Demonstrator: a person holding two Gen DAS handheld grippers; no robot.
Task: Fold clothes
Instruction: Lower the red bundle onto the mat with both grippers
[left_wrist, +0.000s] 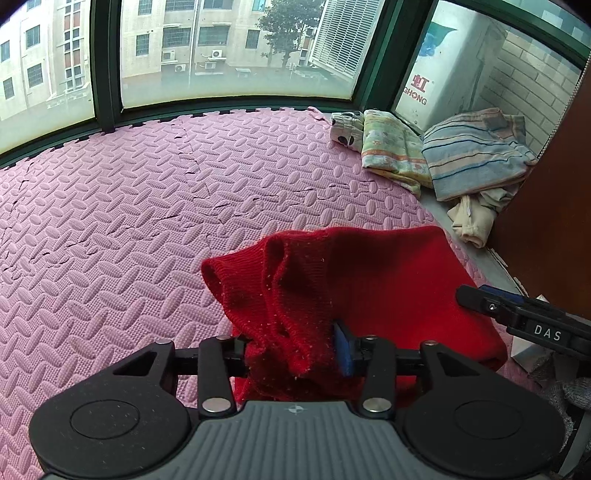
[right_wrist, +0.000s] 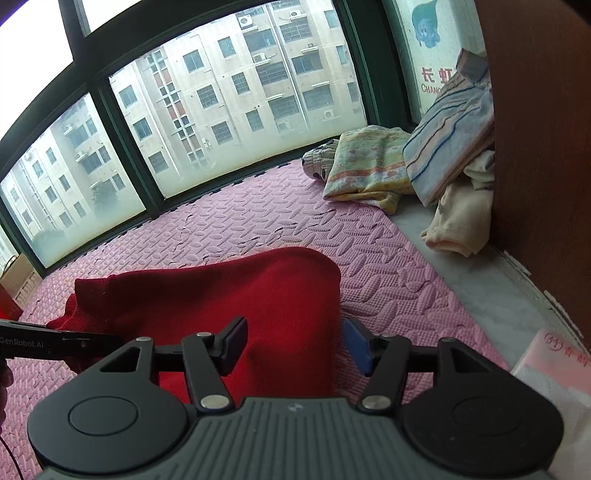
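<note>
Underneath everything, the pink foam mat (left_wrist: 147, 192) spreads to the far window. On its near part lies the red knit sweater (right_wrist: 236, 295), partly folded, one sleeve end bunched up. Far right, a pile of folded clothes (left_wrist: 436, 151) sits well apart. The left gripper (left_wrist: 291, 350) is clamped on the bunched red knit; the right gripper (right_wrist: 291, 347) stands with fingers apart, straddling the sweater's right edge without pinching it. Pulling from the left alone would likely drag the loose right side and skew the fold.
</note>
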